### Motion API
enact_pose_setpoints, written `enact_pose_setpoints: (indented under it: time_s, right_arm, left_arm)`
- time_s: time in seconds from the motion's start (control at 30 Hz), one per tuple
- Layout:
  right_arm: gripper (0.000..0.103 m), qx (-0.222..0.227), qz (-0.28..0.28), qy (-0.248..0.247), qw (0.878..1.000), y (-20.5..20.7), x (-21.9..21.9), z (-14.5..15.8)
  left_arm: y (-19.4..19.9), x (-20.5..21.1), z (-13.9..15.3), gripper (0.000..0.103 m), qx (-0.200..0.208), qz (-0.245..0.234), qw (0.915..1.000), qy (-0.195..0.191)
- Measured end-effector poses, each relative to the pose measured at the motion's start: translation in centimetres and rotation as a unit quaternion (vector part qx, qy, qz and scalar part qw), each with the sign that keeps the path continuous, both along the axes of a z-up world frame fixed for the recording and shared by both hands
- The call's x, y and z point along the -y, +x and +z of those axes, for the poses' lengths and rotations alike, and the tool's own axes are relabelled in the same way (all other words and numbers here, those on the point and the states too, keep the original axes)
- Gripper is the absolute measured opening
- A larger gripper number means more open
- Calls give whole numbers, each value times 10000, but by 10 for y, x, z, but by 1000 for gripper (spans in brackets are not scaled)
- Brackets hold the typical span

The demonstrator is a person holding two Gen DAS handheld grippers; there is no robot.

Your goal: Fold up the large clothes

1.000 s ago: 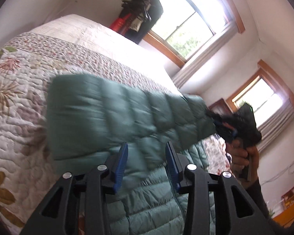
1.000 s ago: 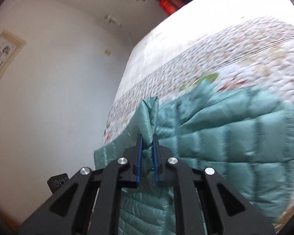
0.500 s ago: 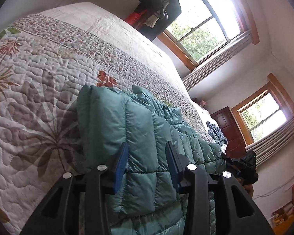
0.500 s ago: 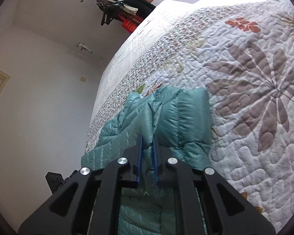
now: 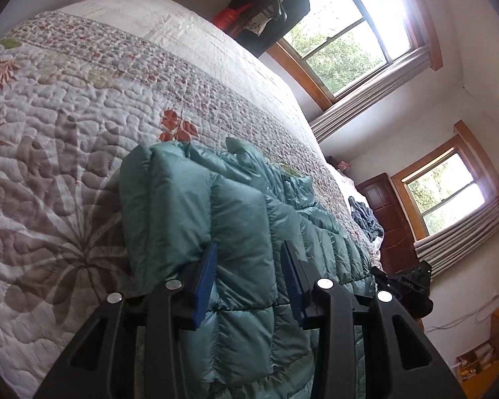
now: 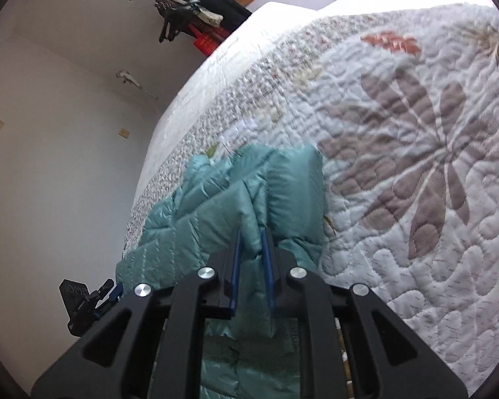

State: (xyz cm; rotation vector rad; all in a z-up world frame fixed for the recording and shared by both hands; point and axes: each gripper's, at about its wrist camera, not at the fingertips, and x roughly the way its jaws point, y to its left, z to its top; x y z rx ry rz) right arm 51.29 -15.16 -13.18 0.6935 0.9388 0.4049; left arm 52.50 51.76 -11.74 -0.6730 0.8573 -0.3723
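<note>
The right gripper pinches the teal puffer jacket narrowly, while the left gripper stands wide around it, so the slippery fold may spring open on the quilted bed.

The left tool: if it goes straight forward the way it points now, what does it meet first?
The left tool already has the teal puffer jacket between its open fingers, so it meets the jacket's padded fold first. Beyond that lies the floral quilt, though depth is hard to judge.
</note>
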Motion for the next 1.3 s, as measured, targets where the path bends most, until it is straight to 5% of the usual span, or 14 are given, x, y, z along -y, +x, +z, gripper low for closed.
enact_pose_setpoints:
  time_s: [0.13,0.4,0.63,0.83,1.0,1.07,1.17,1.3]
  right_arm:
    - [17,270,252,-107,9993,8,-20,24]
    - [9,-538,350,-233,9977,33,-35,-28]
    - [15,-6,594,-184,9981,-12,-32,8]
    - [12,-437,601,-490,9960,-13,-33,-23]
    - [28,-18,768,-71,9970,-52,-20,14]
    - [51,21,807,-29,9967,-80,-10,27]
    - [76,-170,1015,140,9946,-129,6,31]
    - [82,-776,1339,58,9879,-198,28,12]
  left_arm:
    - [4,-5,14,38,212,97,9997,-47]
    - [37,7,-13,37,-408,41,9986,324]
    - [-18,15,18,42,50,-454,9987,213]
    - [-21,24,-13,46,-570,-549,9963,345]
    - [-58,18,17,59,-204,-618,9976,249]
    - [-91,10,35,73,-41,-668,9974,266]
    - [-145,-4,42,84,-89,-752,9970,158]
    - [-227,-21,27,87,-338,-899,9954,37]
